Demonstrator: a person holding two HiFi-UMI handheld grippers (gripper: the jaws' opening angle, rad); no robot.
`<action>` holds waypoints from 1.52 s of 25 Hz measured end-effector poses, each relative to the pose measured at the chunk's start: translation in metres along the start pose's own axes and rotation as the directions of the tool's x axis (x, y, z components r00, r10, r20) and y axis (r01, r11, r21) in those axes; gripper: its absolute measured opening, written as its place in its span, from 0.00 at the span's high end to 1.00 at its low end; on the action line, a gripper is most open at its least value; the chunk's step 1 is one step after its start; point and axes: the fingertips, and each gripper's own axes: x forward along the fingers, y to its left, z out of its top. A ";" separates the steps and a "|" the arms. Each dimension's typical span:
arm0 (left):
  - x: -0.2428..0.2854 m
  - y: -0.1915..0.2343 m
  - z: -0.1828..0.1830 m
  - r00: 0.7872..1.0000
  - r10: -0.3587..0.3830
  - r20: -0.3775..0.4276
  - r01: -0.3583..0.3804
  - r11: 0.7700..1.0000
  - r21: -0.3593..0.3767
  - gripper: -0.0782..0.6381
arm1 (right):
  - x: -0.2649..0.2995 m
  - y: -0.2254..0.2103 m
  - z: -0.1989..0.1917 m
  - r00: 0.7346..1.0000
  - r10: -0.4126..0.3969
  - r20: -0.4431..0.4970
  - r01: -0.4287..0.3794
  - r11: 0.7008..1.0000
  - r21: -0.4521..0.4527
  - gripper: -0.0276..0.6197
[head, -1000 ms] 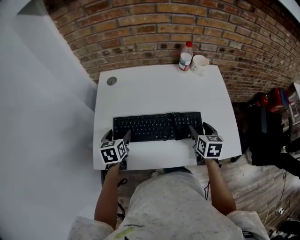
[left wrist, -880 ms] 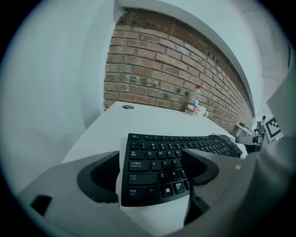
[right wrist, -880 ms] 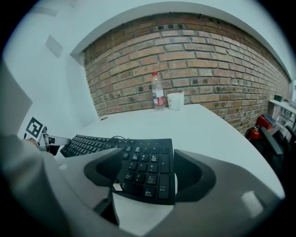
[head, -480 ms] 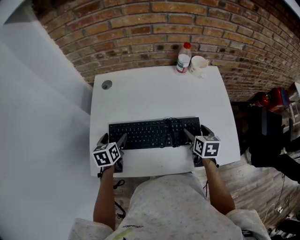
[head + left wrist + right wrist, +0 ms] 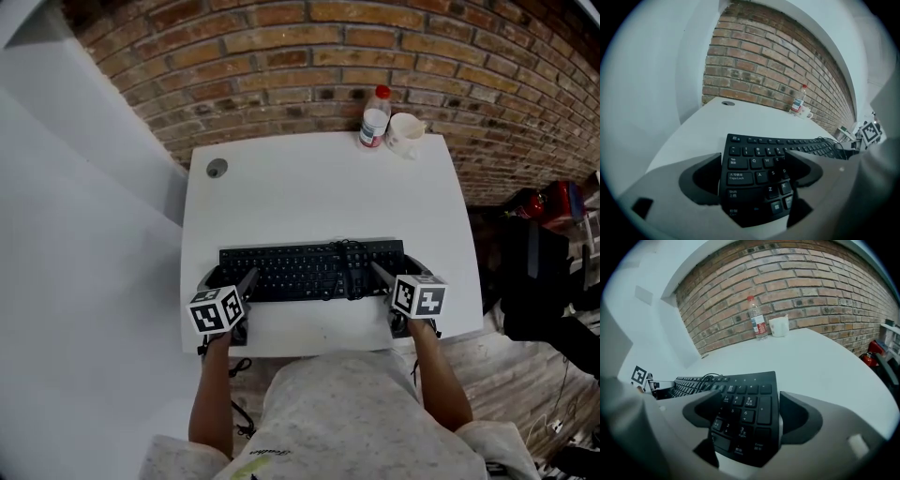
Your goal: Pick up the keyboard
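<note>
On one table (image 5: 309, 187) are sitting one keyboard (image 5: 309, 270), one bottle (image 5: 374, 117) and one cup (image 5: 405, 134). The left gripper (image 5: 230, 277) and right gripper (image 5: 398, 269) are straddling the keyboard's ends, their jaws spread, having just been opening wider than a second ago.

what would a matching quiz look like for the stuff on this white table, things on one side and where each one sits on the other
Things
1. keyboard
2. bottle
3. mug
4. round grommet

Places
a. far left corner of the table
b. along the near edge
c. far right corner, red cap on top
d. just right of the bottle

Pairs: 1-b, 2-c, 3-d, 4-a
</note>
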 end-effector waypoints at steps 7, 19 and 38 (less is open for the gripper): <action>-0.001 0.002 0.001 1.000 0.005 0.000 -0.005 1.000 0.000 0.32 | 0.001 0.001 0.000 1.000 0.008 -0.009 -0.007 1.000 0.001 0.35; -0.014 -0.004 0.006 0.998 0.035 0.058 -0.034 0.999 -0.012 0.32 | -0.010 0.003 0.017 0.999 0.007 0.047 -0.007 1.000 -0.003 0.38; -0.100 -0.036 0.115 0.936 -0.003 0.352 -0.030 0.996 0.088 0.32 | -0.088 0.049 0.110 0.942 0.073 0.328 -0.047 0.995 -0.086 0.38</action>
